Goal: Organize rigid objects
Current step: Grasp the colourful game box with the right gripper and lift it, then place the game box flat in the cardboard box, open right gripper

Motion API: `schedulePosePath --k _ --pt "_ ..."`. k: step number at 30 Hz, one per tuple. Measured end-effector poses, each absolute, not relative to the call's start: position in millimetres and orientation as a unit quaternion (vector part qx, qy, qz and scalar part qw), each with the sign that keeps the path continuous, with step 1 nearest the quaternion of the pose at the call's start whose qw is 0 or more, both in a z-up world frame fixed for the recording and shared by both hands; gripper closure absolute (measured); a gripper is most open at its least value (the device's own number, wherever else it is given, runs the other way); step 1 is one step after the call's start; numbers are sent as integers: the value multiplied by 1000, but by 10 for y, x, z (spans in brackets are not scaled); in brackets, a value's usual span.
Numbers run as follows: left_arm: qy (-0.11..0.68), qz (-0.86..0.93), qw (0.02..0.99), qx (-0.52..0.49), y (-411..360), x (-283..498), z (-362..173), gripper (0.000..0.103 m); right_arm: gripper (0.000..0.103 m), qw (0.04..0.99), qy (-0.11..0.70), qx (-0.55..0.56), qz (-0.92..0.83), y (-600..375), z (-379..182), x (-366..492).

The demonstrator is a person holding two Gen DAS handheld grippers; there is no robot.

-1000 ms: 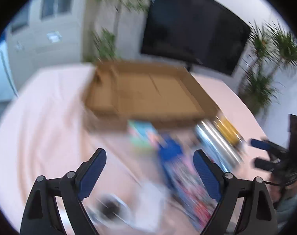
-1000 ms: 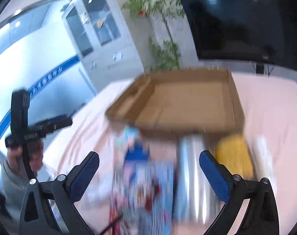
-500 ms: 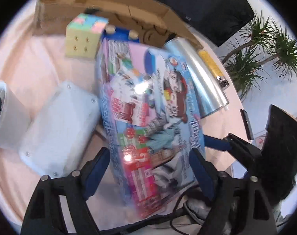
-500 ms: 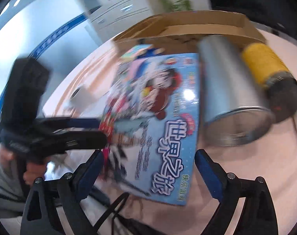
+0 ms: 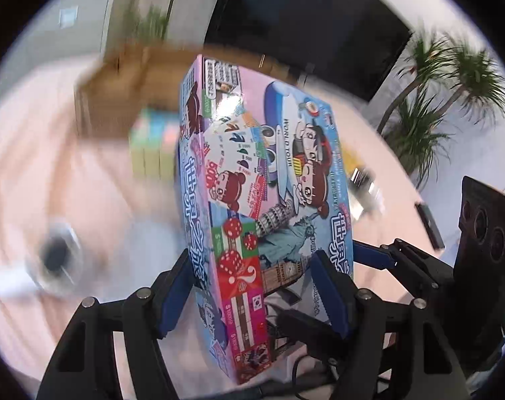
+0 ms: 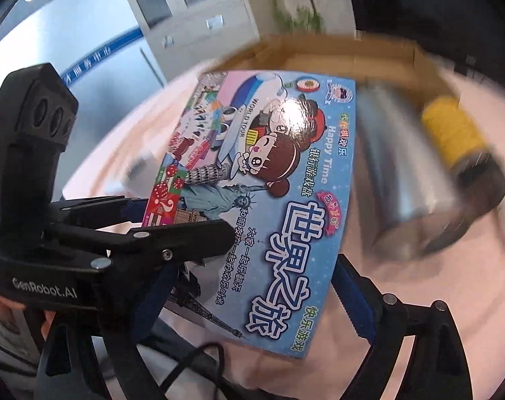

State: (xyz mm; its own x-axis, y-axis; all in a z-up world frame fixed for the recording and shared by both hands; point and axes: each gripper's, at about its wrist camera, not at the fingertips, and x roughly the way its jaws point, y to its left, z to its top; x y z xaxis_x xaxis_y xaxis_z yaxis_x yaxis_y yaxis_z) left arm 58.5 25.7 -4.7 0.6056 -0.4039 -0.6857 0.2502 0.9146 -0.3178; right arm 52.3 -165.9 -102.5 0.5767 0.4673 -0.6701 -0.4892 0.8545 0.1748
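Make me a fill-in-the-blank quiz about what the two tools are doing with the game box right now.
1. Both the left tool and the right tool grip the same ____.
2. The English title printed along the plane on the game box reads WORLD ____.
3. Beside the silver cylinder lies a roll whose colour is ____.
4. Behind the game box sits an open ____ box made of brown card.

Missing words: game box; TOUR; yellow; cardboard

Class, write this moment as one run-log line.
left gripper: shut on game box | right gripper: shut on game box | cardboard tray: behind
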Motion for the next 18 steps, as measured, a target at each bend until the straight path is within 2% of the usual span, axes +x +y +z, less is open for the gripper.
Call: schedulePosePath --k 5,9,13,18 --pt "306 -183 933 -51 336 975 915 34 12 928 261 -7 264 -1563 -112 817" --pt "286 -180 941 -33 400 1622 1358 34 12 935 236 -11 264 -1416 398 1397" --pt "322 -180 928 -52 524 2331 1340 34 12 925 270 -3 269 -1279 544 2117" --pt "412 -165 893 -73 598 3119 798 34 12 887 367 21 279 -1116 142 3070"
